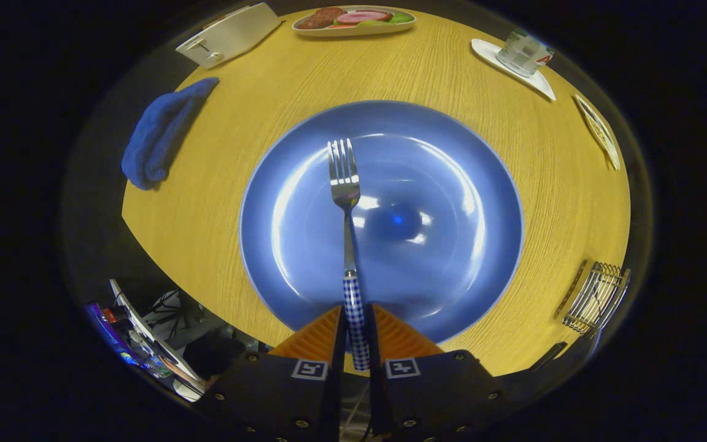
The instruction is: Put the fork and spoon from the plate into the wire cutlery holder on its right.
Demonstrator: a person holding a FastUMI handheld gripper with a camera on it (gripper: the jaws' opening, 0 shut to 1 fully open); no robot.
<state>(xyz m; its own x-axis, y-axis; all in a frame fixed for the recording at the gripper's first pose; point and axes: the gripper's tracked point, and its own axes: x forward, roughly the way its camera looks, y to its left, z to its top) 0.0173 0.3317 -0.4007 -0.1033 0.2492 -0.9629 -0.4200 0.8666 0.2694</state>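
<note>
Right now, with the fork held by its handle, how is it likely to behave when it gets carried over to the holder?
The fork looks like stiff metal, so it probably won't flex. The tool pinches only the handle end, so the long tines could swing or pivot. The smooth handle may slip if the grip loosens.

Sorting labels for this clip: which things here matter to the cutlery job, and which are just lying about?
Job: tongs shut on checked-handled metal fork; round blue plate; wire cutlery holder.
Lying about: blue cloth; food dish; glass on white coaster.

Gripper view close above the blue plate (452,184), steeply downward, forward across the table (562,184).
</note>
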